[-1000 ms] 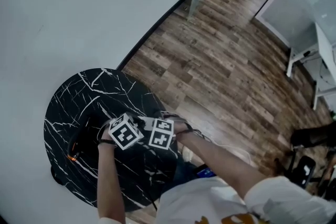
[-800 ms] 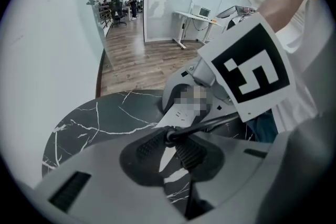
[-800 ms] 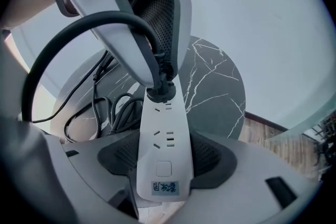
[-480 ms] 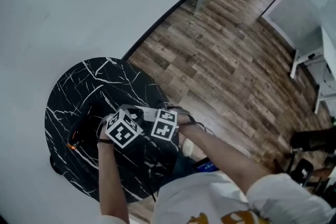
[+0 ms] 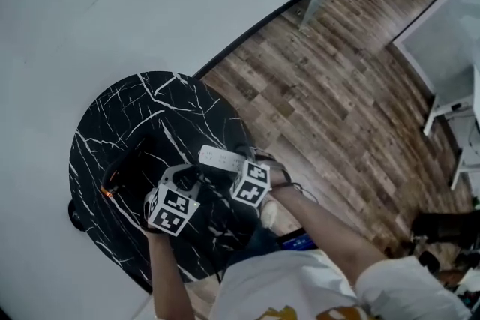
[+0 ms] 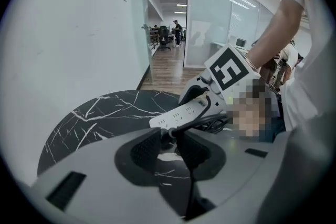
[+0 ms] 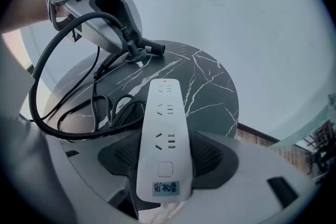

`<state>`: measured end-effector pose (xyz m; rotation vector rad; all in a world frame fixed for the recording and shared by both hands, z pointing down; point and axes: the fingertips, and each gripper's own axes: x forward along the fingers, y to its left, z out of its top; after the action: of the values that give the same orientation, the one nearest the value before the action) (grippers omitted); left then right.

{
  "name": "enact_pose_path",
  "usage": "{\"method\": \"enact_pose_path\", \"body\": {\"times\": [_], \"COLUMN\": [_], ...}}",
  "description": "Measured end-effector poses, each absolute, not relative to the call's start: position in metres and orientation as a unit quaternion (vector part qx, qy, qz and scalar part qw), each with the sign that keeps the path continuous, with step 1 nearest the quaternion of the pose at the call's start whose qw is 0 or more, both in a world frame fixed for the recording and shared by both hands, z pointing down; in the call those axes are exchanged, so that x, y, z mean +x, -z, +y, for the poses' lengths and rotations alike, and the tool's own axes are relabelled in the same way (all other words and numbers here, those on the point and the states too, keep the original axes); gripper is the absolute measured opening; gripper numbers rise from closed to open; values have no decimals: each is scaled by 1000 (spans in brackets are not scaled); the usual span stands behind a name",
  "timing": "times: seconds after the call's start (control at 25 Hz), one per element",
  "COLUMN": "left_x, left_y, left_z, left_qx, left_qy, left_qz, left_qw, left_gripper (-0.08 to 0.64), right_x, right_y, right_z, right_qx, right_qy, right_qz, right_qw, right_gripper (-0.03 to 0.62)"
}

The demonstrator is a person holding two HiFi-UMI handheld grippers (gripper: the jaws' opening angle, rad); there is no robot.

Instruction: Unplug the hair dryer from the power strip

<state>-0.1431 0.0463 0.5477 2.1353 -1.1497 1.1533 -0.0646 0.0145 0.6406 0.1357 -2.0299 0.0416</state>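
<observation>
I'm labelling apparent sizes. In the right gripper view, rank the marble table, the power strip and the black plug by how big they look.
1. Marble table
2. Power strip, enlarged by nearness to the camera
3. Black plug

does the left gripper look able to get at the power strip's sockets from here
Probably yes: the power strip, clamped in the right gripper, shows bare sockets with nothing lying across them. The left gripper, though, has the plug between its jaws, which have just been opening.
</observation>
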Motion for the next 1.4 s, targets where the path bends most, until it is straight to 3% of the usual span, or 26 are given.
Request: {"method": "enact_pose_path", "body": {"times": [0.2, 0.6, 0.72, 0.96, 1.04, 1.12, 1.4], "left_x": [-154, -154, -154, -151, -147, -146, -153], "left_y": [-551, -541, -535, -525, -525, -525, -530], "left_z": [58, 57, 58, 55, 56, 57, 64], "left_qx": [763, 754, 748, 735, 738, 738, 730], "left_qy": [-406, -391, -397, -421, -421, -420, -426], "left_qz": [-442, -486, -498, -513, -509, -510, -513], "left_qw": [241, 205, 186, 140, 137, 139, 150], "left_gripper": [78, 80, 80, 80, 89, 91, 104], "right_x": [-64, -59, -53, -83, -92, -99, -112], "right_y": [-639, -602, -573, -495, -489, -491, -490], "right_z": [12, 3, 0, 58, 68, 71, 90], "right_qx": [82, 126, 142, 24, 27, 34, -12], "right_qy": [-35, -43, -93, -217, -200, -173, -188], "right_qz": [-857, -885, -899, -927, -929, -929, -922], "right_qw": [507, 446, 403, 306, 310, 324, 339], "right_gripper": [270, 270, 270, 266, 210, 82, 77]}}
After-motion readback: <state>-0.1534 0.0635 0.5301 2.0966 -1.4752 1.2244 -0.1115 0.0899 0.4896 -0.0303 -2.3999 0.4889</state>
